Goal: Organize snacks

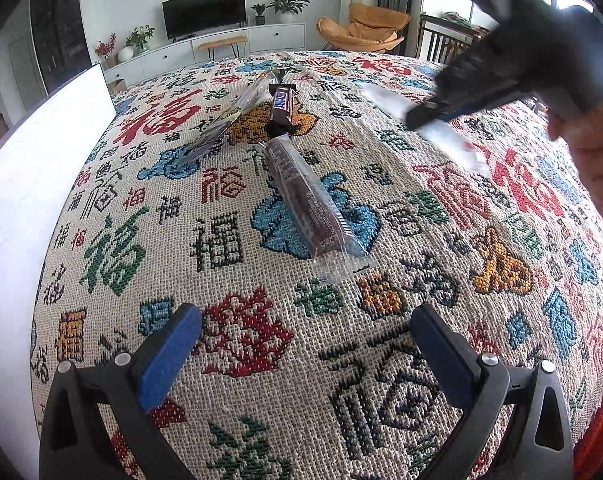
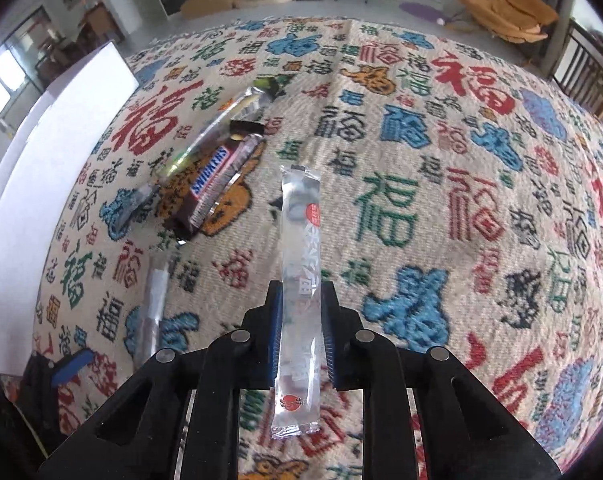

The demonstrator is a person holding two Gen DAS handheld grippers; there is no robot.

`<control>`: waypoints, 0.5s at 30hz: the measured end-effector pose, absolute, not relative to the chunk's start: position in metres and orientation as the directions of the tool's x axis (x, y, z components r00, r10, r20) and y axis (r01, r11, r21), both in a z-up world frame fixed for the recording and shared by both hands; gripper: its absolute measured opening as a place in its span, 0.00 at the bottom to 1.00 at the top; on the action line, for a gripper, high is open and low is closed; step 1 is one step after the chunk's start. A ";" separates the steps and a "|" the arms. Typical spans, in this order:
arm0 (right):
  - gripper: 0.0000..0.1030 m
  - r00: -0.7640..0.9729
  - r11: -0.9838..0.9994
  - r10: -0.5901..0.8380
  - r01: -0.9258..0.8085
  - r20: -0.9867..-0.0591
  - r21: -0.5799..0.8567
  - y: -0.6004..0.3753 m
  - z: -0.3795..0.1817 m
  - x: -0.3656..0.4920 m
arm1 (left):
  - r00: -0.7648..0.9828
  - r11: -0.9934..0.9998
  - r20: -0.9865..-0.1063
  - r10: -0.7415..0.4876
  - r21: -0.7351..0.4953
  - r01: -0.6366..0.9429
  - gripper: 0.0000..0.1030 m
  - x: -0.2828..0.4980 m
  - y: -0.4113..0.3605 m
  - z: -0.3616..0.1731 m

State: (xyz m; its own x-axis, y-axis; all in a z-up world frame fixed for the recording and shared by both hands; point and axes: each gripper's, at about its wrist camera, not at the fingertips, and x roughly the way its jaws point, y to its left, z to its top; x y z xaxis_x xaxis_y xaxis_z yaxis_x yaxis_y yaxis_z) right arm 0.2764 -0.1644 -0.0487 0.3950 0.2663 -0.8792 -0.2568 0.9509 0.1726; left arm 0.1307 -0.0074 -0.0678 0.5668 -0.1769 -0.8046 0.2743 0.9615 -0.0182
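Observation:
My right gripper (image 2: 301,292) is shut on a long clear stick packet (image 2: 301,240) with a red dot, held above the patterned cloth (image 2: 421,200). In the left wrist view that right gripper (image 1: 421,116) hangs at the upper right with the packet (image 1: 457,148) blurred. A Snickers bar (image 2: 213,180) lies beside a silver-green pack (image 2: 225,124). A brown bar in a clear wrapper (image 1: 313,200) lies just ahead of my left gripper (image 1: 305,344), which stands open with nothing between its fingers. The Snickers bar (image 1: 281,106) and the silver-green pack (image 1: 229,120) lie farther back.
A tall white panel (image 1: 41,160) stands along the cloth's left edge. A person's hand (image 1: 593,168) holds the right gripper's handle. Beyond the table are a TV (image 1: 203,10) on a white cabinet and an orange chair (image 1: 365,28).

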 end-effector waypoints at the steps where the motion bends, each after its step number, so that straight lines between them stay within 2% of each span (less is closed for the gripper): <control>1: 0.18 0.393 0.954 0.256 -0.249 -0.883 0.166 -0.176 -0.050 0.273 | 0.567 0.961 -0.805 -0.177 -0.018 0.274 1.00 0.131 -0.007 -0.068; 7: 0.19 0.434 0.979 0.150 -0.189 -0.888 0.073 -0.239 -0.063 0.240 | 0.567 0.961 -0.805 -0.176 -0.018 0.274 1.00 0.131 -0.008 -0.068; 10: 0.20 0.466 0.981 0.152 -0.175 -0.871 0.077 -0.255 -0.074 0.222 | 0.566 0.961 -0.805 -0.177 -0.018 0.274 1.00 0.131 -0.008 -0.068; 13: 0.35 0.537 0.983 0.152 -0.172 -0.830 0.068 -0.260 -0.078 0.207 | 0.566 0.961 -0.805 -0.176 -0.018 0.274 1.00 0.131 -0.008 -0.068; 14: 0.49 0.553 0.984 0.148 -0.164 -0.820 0.066 -0.260 -0.080 0.204 | 0.566 0.961 -0.805 -0.177 -0.018 0.274 1.00 0.131 -0.008 -0.068; 15: 0.59 0.567 0.986 0.147 -0.153 -0.810 0.072 -0.261 -0.082 0.202 | 0.566 0.961 -0.805 -0.177 -0.018 0.274 1.00 0.131 -0.008 -0.068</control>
State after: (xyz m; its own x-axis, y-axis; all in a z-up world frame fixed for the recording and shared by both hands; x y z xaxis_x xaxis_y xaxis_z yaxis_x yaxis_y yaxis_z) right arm 0.2025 -0.2610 -0.0822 0.5670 0.1471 -0.8105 -0.1532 0.9856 0.0717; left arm 0.1311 -0.0079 -0.0678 0.5659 -0.1767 -0.8053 0.2743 0.9615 -0.0182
